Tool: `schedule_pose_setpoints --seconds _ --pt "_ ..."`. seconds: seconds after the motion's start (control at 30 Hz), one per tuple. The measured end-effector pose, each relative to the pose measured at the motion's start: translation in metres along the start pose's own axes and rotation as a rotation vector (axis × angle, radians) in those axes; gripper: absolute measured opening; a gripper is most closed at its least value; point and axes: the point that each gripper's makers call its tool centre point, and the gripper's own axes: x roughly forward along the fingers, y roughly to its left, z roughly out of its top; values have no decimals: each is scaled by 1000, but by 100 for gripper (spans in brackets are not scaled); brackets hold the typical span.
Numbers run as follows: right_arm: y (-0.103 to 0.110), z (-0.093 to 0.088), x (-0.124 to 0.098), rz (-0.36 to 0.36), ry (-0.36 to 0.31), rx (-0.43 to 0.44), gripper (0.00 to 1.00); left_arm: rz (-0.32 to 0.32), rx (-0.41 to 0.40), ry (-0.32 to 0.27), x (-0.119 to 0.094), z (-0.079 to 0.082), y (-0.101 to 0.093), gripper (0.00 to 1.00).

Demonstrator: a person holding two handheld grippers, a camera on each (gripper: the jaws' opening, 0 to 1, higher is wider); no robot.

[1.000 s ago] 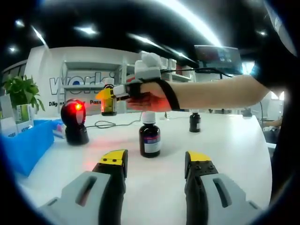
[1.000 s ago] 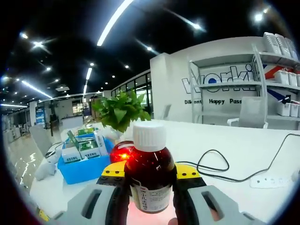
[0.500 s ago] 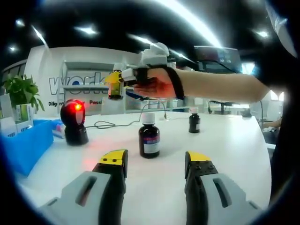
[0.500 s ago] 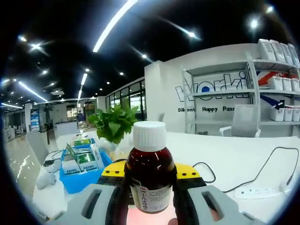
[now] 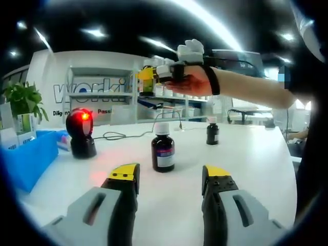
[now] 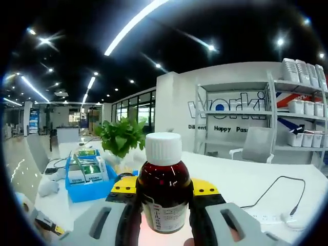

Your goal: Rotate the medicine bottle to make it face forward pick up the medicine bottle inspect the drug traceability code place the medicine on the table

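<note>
In the right gripper view, a brown medicine bottle (image 6: 164, 197) with a white cap and a white label stands upright between the yellow-tipped jaws of my right gripper (image 6: 164, 190), which is shut on it. The left gripper view has that right gripper (image 5: 154, 77), held in a person's hand, high above the table with the bottle (image 5: 146, 82) in it. Below, my left gripper (image 5: 169, 177) is open and low over the white table (image 5: 256, 169). A second brown bottle (image 5: 163, 152) stands just ahead of it.
A black scanner (image 5: 81, 132) glows red at the left, beside a blue bin (image 5: 28, 159) and a plant (image 5: 20, 100). A small dark bottle (image 5: 212, 133) stands farther back. The right gripper view holds a blue bin of boxes (image 6: 84, 187), a plant (image 6: 120, 137), a cable and a power strip (image 6: 277, 218).
The right gripper has risen and moved right with its bottle, away from the red scanner. My left gripper and the bottles on the table have not moved.
</note>
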Motion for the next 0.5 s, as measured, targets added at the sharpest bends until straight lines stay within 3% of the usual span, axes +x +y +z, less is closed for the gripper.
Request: schedule_pose_setpoints --seconds 0.5 --pt "-21 -4 -46 -34 -8 -1 31 11 4 10 0 -1 3 40"
